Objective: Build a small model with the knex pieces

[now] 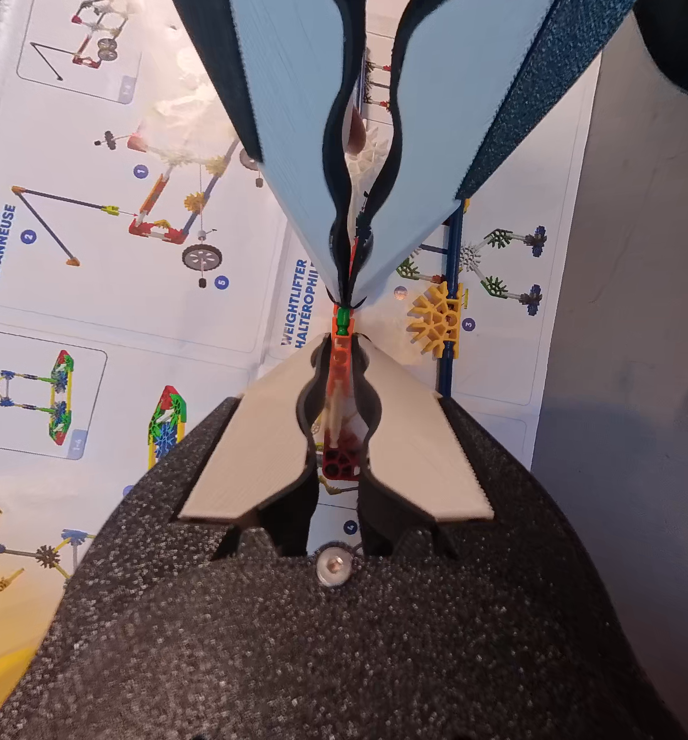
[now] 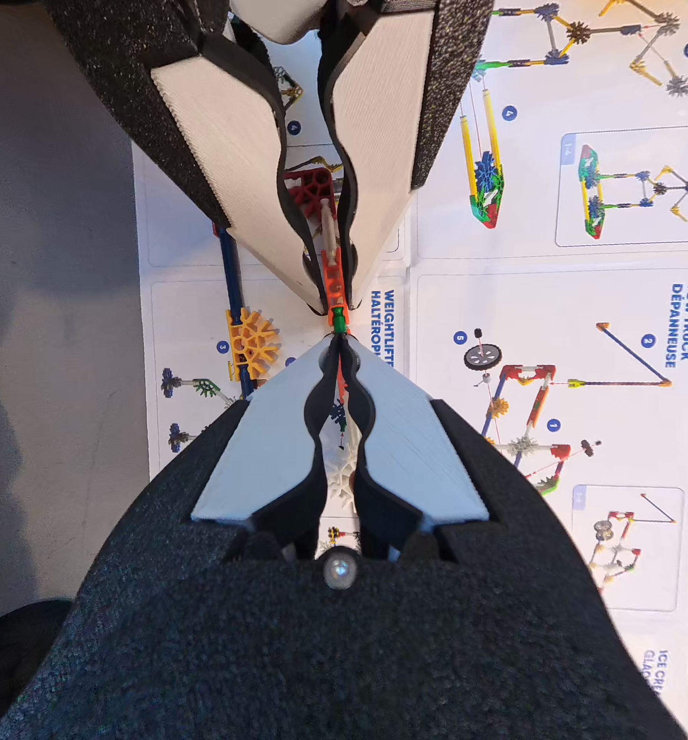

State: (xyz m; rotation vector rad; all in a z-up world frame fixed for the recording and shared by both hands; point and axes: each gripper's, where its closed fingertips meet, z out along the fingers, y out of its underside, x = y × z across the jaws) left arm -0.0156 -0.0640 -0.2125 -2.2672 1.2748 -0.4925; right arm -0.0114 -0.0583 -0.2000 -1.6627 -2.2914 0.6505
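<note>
Spread under me lies an instruction sheet point(image 1: 134, 280) on grey tabletop, and beside the yellow connector point(image 1: 438, 320) my left gripper point(image 1: 344, 340) clenches the orange connector point(image 1: 341, 360) while my right gripper point(image 2: 339, 340) pinches the green rod point(image 2: 338, 320); I'd keep both in line and press straight.

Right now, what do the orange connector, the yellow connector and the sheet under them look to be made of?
The orange connector looks like glossy moulded plastic, with crisp edges and cut-outs. The yellow connector seems the same: smooth, evenly coloured, thin moulded spokes. The instruction sheet appears to be printed paper with a slight sheen, lying flat with fold creases.
</note>
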